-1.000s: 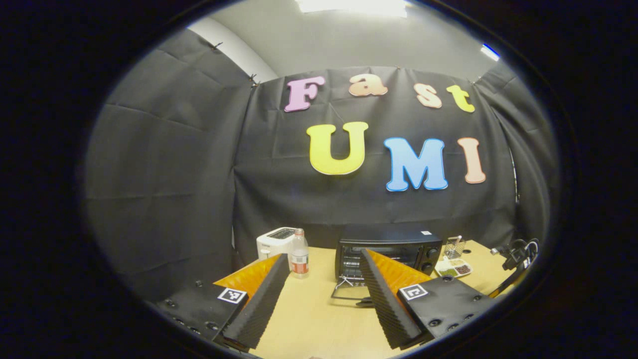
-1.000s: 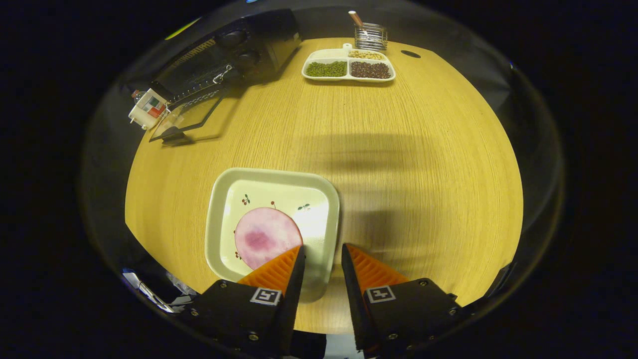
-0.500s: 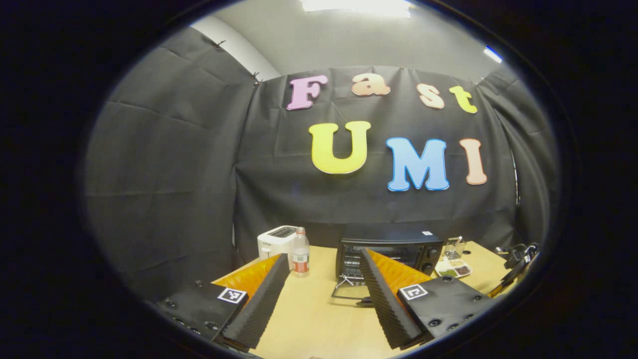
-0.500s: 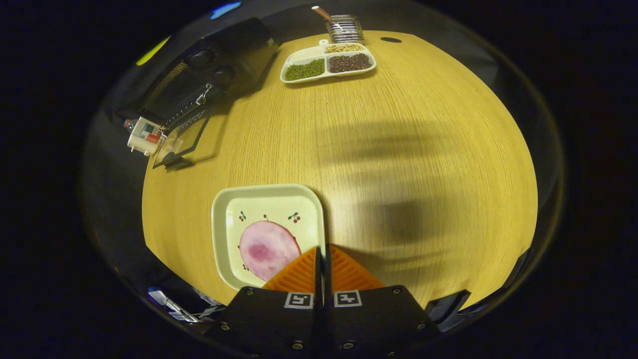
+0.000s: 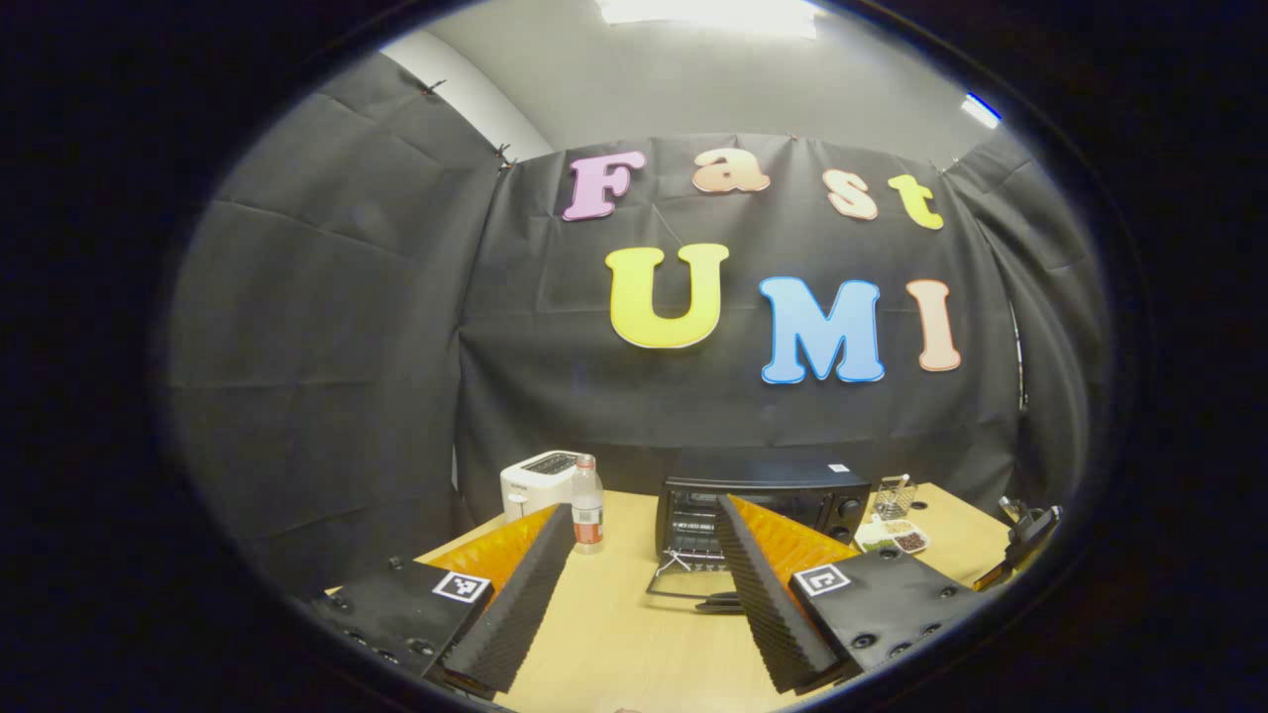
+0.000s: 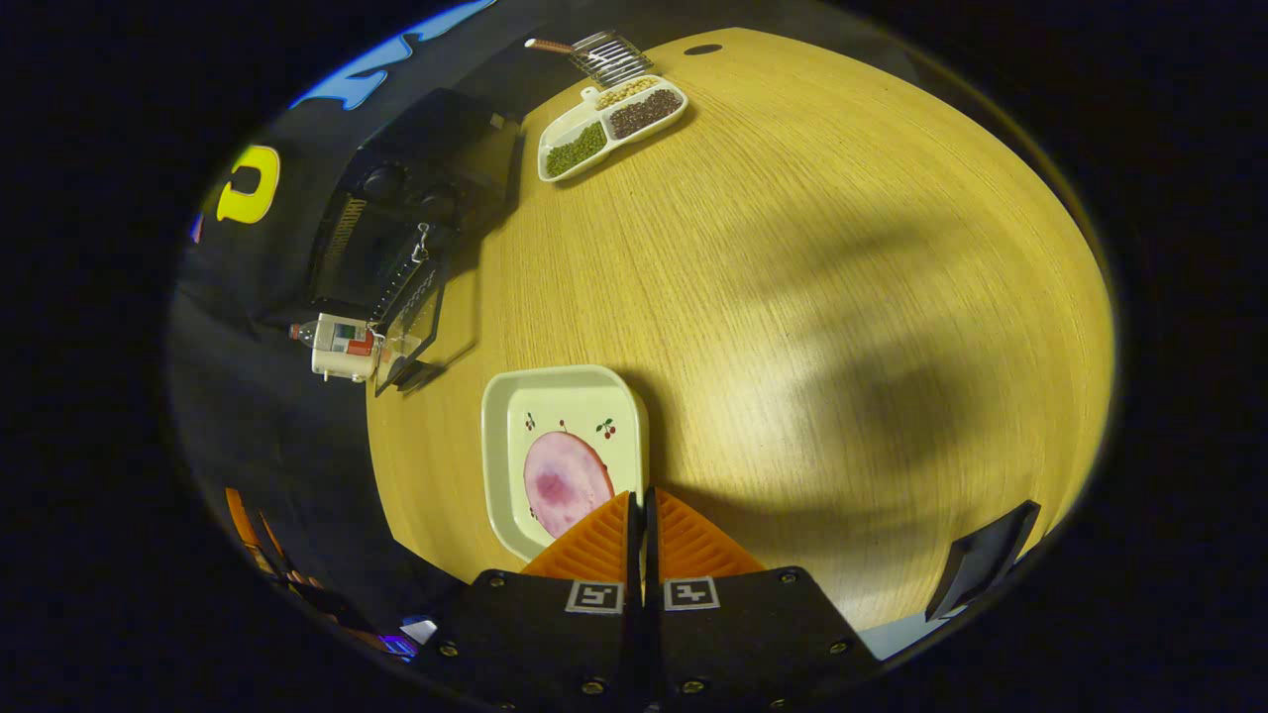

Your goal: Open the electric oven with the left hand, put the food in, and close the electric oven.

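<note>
with oven (image 6: 396, 233) door dropped flat on bench (image 6: 792, 297), right hand-held gripper (image 6: 640, 510) pinches plate (image 6: 563, 446) rim to carry ham slice (image 6: 565, 483) in; left hand-held gripper (image 5: 644, 584) spread, holding nothing, clear of door.

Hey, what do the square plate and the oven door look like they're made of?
The square plate looks like glazed ceramic, possibly melamine: a glossy cream surface with a light sheen and small printed cherries. The oven door, hanging open, seems to be clear glass in a dark frame, likely metal: the table shows through the pane.
</note>
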Motion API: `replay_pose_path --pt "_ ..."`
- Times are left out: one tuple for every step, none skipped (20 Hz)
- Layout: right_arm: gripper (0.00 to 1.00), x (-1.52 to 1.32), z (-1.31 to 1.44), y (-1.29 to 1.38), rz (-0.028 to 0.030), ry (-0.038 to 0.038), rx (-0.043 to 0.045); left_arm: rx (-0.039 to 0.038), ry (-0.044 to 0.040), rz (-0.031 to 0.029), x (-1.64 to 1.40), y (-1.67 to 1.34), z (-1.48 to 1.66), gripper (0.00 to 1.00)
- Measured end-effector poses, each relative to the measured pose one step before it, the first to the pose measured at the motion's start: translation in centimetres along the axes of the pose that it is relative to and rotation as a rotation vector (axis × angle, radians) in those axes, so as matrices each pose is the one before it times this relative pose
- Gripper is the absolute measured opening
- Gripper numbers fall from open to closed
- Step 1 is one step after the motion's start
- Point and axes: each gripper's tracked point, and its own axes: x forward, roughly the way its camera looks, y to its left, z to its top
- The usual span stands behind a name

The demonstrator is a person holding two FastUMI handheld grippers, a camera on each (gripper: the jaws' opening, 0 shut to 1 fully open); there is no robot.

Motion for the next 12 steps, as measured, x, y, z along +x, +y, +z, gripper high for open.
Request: replay_pose_path --pt "0.01 -0.091 -0.060 0.454 0.01178 -0.00212 -0.00355 0.00211 -0.00102 -0.00328 0.046 -0.142 -0.033 0.95" --pt "0.01 -0.014 -0.102 0.417 0.01048 0.00216 -0.00239 0.00071 0.00059 -0.00273 0.079 -0.186 0.012 0.95" --pt "0.01 -0.119 0.060 0.424 0.01223 0.00068 0.00459 -0.00049 0.00310 -0.00258 0.137 -0.092 -0.090 1.00" --pt "0.01 -0.040 -0.188 0.688 0.01736 0.00155 0.00753 -0.00158 0.00099 -0.00105 0.112 -0.118 0.023 0.95" --pt "0.01 -0.015 0.063 0.797 0.02263 0.00111 0.00517 -0.00076 0.00045 -0.00034 0.050 -0.074 -0.118 0.93" --pt "0.01 -0.074 -0.044 0.886 0.02175 -0.00076 0.00235 0.00074 0.00033 0.00219 0.089 0.090 -0.066 0.95" --pt "0.01 -0.037 0.130 0.817 0.02040 0.00000 -0.00123 -0.00015 0.00206 -0.00032 0.155 -0.069 -0.099 0.95" --pt "0.01 -0.059 0.185 0.831 0.01669 -0.00272 0.00054 -0.00031 0.00307 0.00195 0.169 0.035 -0.136 0.95" --pt "0.01 0.094 0.377 0.756 0.01333 -0.00675 0.00506 -0.00116 0.00196 0.00152 0.093 0.125 -0.123 0.95" --pt "0.01 0.051 0.236 0.892 0.01586 -0.00513 0.00403 -0.00175 -0.00047 0.00203 0.154 0.037 0.009 0.93" --pt "0.01 0.067 0.459 0.915 0.01519 -0.00960 0.00606 -0.00200 -0.00072 0.00423 0.194 0.158 -0.017 0.95" --pt "0.01 0.113 0.342 0.968 0.01741 -0.00605 0.00037 -0.00263 0.00099 0.00103 0.153 0.107 0.097 0.95"
